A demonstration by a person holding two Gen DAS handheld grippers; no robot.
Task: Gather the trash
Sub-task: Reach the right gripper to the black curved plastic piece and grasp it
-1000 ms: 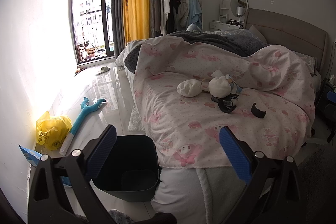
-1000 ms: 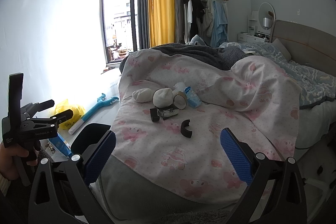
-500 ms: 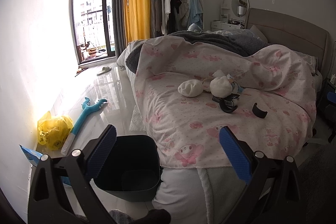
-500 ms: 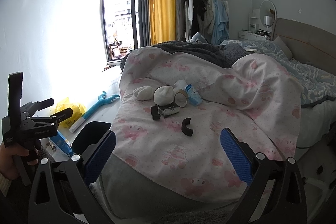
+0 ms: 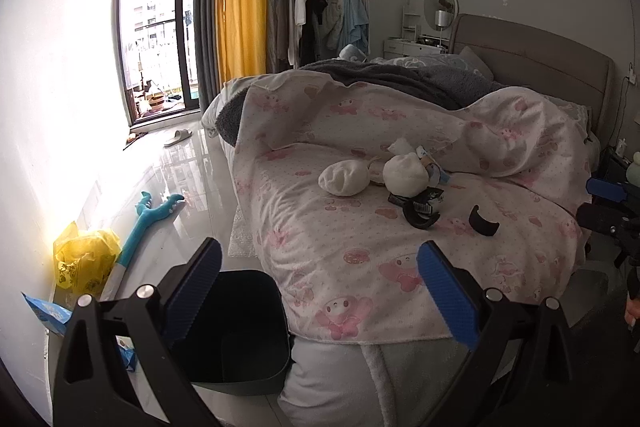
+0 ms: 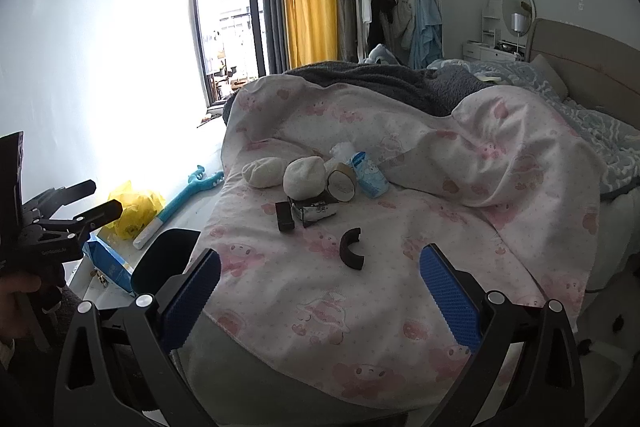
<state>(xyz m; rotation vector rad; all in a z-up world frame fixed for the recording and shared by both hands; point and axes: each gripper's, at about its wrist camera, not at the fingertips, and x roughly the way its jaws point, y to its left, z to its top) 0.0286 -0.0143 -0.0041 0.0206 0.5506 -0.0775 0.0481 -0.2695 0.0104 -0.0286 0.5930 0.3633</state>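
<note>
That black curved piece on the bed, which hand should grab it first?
Probably right. The black curved piece lies nearly centred ahead of the open right gripper; the left gripper hangs by the bin.

The bed (image 6: 400,307), under a pink-patterned blanket (image 6: 460,187), carries two white wads (image 6: 304,177), a tape roll (image 6: 342,183), a blue packet (image 6: 370,175) at 12 o'clock, and a black curved piece (image 6: 351,254) at centre.

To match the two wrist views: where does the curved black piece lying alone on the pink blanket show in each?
Left wrist: curved black piece, right of centre, right of the trash cluster.
Right wrist: same piece, near centre, nearest item to the camera.
Shared landmark: blue packet behind it.
</note>
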